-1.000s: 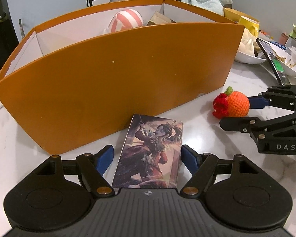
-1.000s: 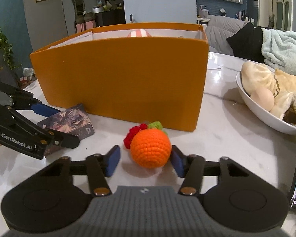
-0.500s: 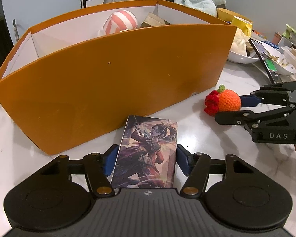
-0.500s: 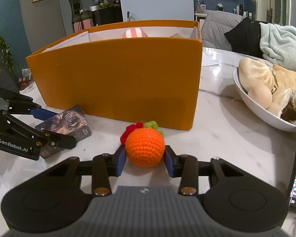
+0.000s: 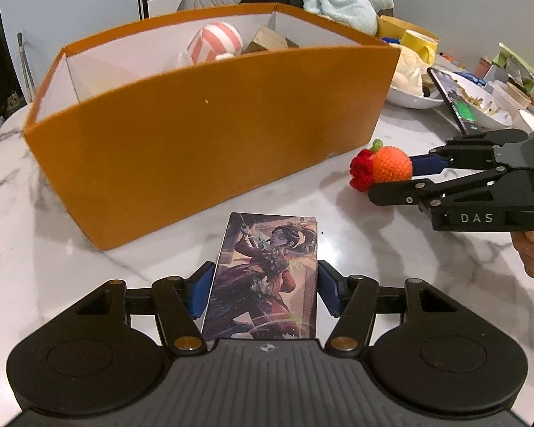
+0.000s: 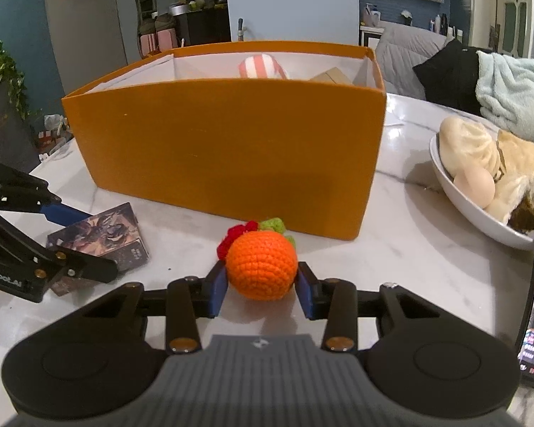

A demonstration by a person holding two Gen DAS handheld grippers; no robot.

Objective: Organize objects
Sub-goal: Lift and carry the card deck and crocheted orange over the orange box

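Left claw (image 5: pixel 263 293) hides card box's (image 5: pixel 267 277) near end.

The orange box (image 5: pixel 210 135) stands open on the marble table, its inside white, with a pink-and-white striped ball (image 5: pixel 215 41) and a brown carton (image 5: pixel 267 39) in it. In front of the box lies a flat card box (image 5: pixel 267 274) with a painted figure, its far end tilted up. To the right of it, near the box corner, is a crocheted orange (image 6: pixel 261 265) with a red flower and green leaf.
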